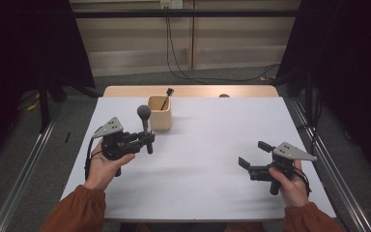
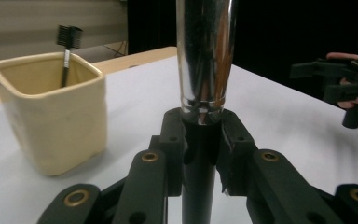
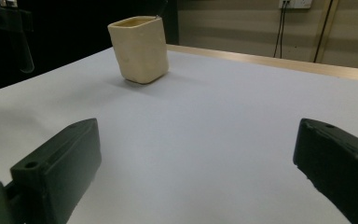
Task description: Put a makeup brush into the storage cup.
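My left gripper [image 1: 147,140] is shut on the black handle of a large makeup brush [image 1: 145,118], which stands upright with its dark round head on top. In the left gripper view the brush's silver ferrule [image 2: 206,56] rises from between the closed jaws of the left gripper [image 2: 199,140]. A cream square cup [image 1: 160,113] stands just behind and right of the brush, with a small black brush [image 1: 166,96] in it. The cup [image 2: 51,116] and the small brush [image 2: 68,37] sit at the left of that view. My right gripper [image 1: 251,153] hovers open at the table's right. Between its jaws [image 3: 196,163] is only bare table, with the cup [image 3: 141,49] far off.
The white table top [image 1: 212,145] has a wooden strip along its far edge [image 1: 193,91], where a small dark object [image 1: 223,95] lies. Black curtains hang on both sides. Cables run down the back wall.
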Demonstrator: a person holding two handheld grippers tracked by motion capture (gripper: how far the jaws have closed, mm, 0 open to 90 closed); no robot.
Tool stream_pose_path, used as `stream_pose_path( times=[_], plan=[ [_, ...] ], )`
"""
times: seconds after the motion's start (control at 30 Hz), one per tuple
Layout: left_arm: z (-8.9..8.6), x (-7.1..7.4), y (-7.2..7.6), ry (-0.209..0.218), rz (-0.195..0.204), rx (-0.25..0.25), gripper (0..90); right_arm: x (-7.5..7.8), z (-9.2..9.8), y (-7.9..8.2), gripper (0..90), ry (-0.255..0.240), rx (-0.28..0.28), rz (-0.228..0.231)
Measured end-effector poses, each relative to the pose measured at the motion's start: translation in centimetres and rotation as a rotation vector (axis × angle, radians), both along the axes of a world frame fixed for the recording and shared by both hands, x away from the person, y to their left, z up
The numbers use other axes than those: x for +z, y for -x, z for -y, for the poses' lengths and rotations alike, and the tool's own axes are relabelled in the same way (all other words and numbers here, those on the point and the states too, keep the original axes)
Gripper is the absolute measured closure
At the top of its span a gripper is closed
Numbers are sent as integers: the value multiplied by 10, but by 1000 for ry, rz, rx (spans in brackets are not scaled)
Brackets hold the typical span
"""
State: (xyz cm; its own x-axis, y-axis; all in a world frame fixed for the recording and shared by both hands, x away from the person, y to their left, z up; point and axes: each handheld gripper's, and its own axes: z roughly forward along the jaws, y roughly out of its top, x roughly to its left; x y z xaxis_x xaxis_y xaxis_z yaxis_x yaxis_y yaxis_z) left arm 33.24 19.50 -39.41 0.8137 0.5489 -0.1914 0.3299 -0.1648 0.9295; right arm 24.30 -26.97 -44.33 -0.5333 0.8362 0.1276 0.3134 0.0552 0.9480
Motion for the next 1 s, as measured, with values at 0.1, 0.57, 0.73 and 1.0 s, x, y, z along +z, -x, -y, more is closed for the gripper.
stream_pose_path(
  times=[0.1, 0.57, 0.73, 1.0],
  plan=[
    [-5, 3, -4, -4, 10, 15, 746, -1, 5, 5, 2, 1, -9, 13],
    [-19, 20, -19, -14, 39, 66, 746, -9, 17, 23, 0, 17, -52, 72],
    [-19, 22, -27, -19, 49, 70, 746, -9, 18, 25, 0, 19, -51, 79],
    [-18, 24, -45, -15, 47, 112, 746, -11, 24, 30, 0, 21, -62, 84]
  ],
)
